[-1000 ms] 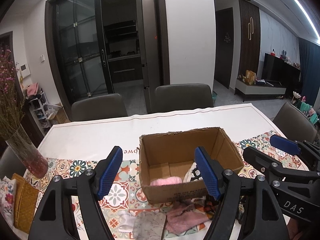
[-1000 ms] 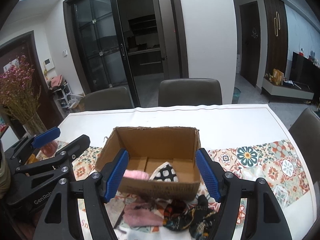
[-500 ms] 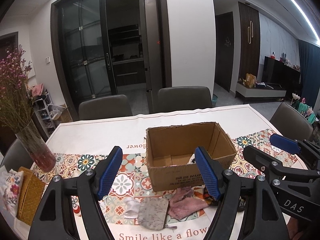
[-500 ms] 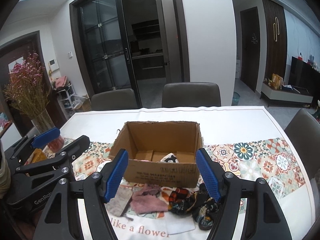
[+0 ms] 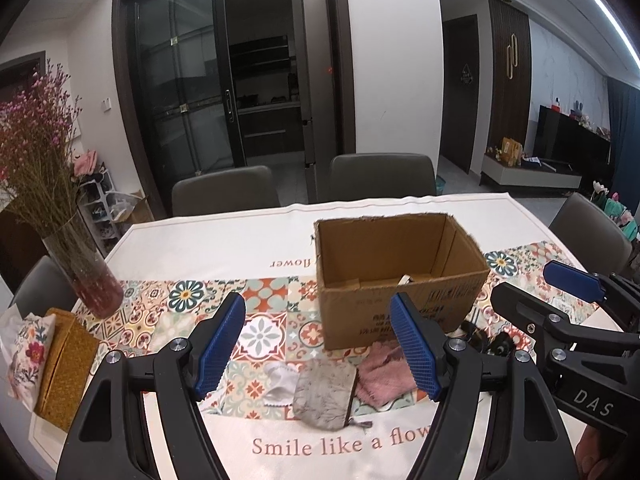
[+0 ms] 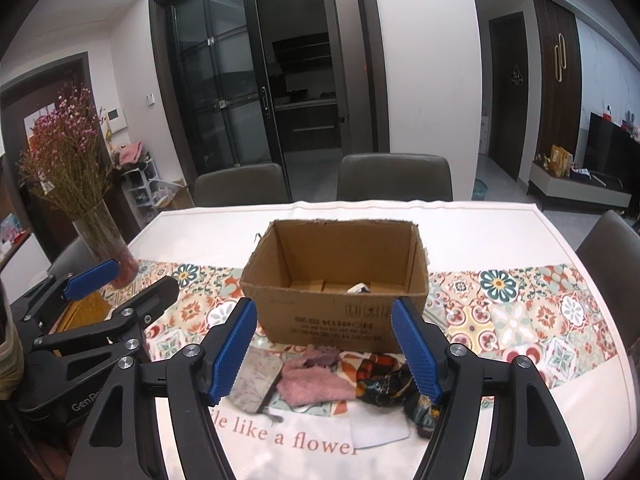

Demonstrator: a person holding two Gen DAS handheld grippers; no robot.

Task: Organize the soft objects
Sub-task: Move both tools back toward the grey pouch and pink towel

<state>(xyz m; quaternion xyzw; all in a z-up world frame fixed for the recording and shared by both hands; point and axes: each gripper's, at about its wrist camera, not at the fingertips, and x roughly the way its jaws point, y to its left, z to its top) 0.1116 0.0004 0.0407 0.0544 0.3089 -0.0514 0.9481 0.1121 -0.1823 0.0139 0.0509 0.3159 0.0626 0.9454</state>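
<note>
On counter [image 5: 208,248], brown cardboard box [image 6: 336,280] stands open, bit of dotted cloth [image 6: 359,289] peeking inside. Near front of box, soft things lie in row: gray pouch [image 5: 324,388], pink fuzzy cloth [image 6: 312,380], dark patterned cloth [image 6: 394,380], white cloth [image 6: 380,426]. Left gripper [image 5: 318,354] spread wide, holds nothing, hangs over pouch. Right gripper [image 6: 324,354] spread wide too, holds nothing, hangs over pink cloth. Glass vase with pink flowers [image 5: 86,276] stands far left.

open cardboard box [image 6: 336,316], pink cloth [image 6: 310,384] in front
</note>
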